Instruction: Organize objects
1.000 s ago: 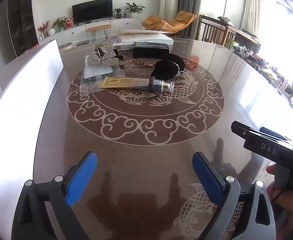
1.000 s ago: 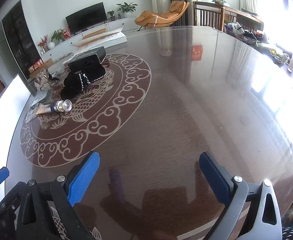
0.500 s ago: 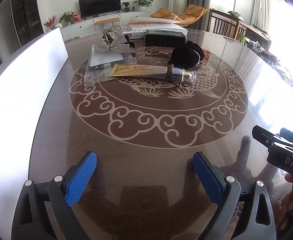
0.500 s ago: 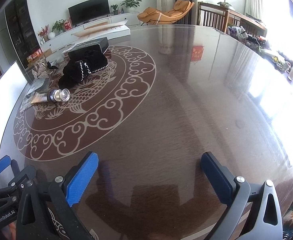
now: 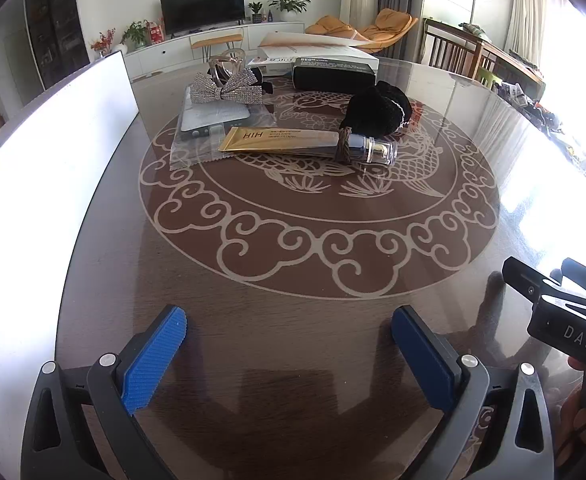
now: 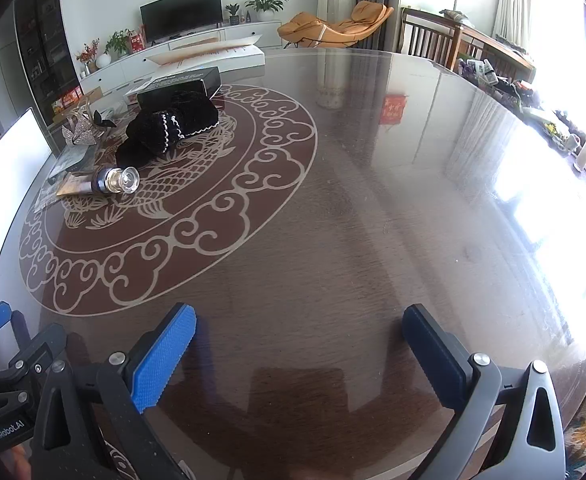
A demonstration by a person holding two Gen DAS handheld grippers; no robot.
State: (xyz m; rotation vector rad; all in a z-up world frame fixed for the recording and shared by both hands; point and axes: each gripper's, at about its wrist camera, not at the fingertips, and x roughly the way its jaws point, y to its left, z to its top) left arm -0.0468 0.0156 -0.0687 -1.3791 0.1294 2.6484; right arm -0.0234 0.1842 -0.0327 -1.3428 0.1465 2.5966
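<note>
Your tabletop (image 5: 293,352) is dark brown wood grain w/ a pale cream ring of cloud scrolls & a fish motif inside. You've got a gold tube (image 5: 281,141) w/ dark lettering, clear & silver cap end. Behind it, a black fuzzy pouch (image 5: 377,114) w/ white trim, per right view. Sparkly silver bow (image 5: 227,90) on a grey pack. Black box (image 5: 335,74) at back. Left tool (image 5: 289,354): blue textured pads, dark grey frame. Right tool (image 6: 299,350): same blue & grey.
</note>
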